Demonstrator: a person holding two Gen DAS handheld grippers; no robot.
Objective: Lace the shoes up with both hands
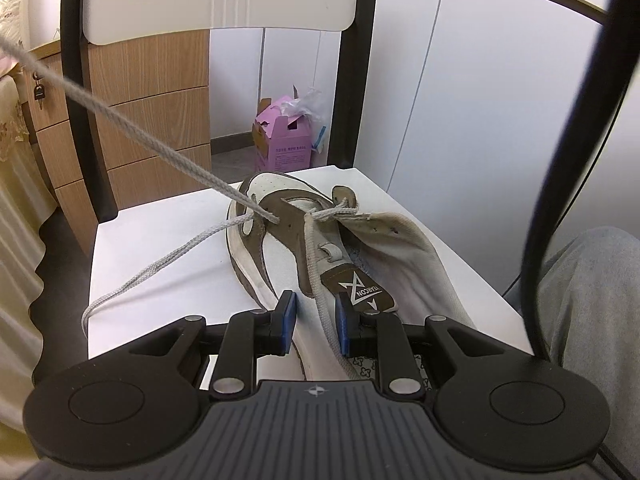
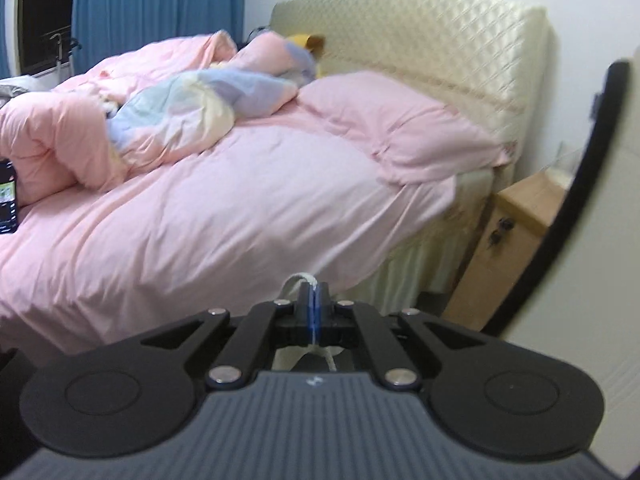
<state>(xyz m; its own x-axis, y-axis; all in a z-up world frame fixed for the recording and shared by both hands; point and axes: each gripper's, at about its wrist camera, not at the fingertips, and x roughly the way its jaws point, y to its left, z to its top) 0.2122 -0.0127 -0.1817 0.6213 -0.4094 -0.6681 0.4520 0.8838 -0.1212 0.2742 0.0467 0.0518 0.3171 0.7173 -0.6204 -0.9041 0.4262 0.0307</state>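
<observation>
A pink cardboard box [image 1: 282, 136] is seen on the floor behind the chair [image 1: 224, 0], its top flaps torn open and clear crumpled plastic stuffed into it; a panel of print is carried on its front, too small to be read. The shoe [image 1: 280, 248] — white with brown overlays — is laid on the white chair seat [image 1: 160, 248], toe pointing away from the left camera. On the brown tongue label [image 1: 358, 290] the word "YEARCON" is printed beside a white star-like mark.

The left hand-held gripper [image 1: 316, 322] is held narrowly parted at the heel end of the shoe, its blue pads on either side of a stretch of grey lace [image 1: 316, 264] that passes between them; whether the pads press on the lace cannot be told. A second stretch of the lace is drawn taut from an eyelet up to the upper left edge, where it is cut off. A loose end is trailed across the seat to its left edge.

The right hand-held gripper [image 2: 315, 306] is closed tight on a strand of the lace [image 2: 298, 280], which shows above the pads and again below them. Beyond it a bed [image 2: 200, 208] with pink bedding is seen, blurred. A trouser leg [image 1: 592, 300] is cut off at the right.
</observation>
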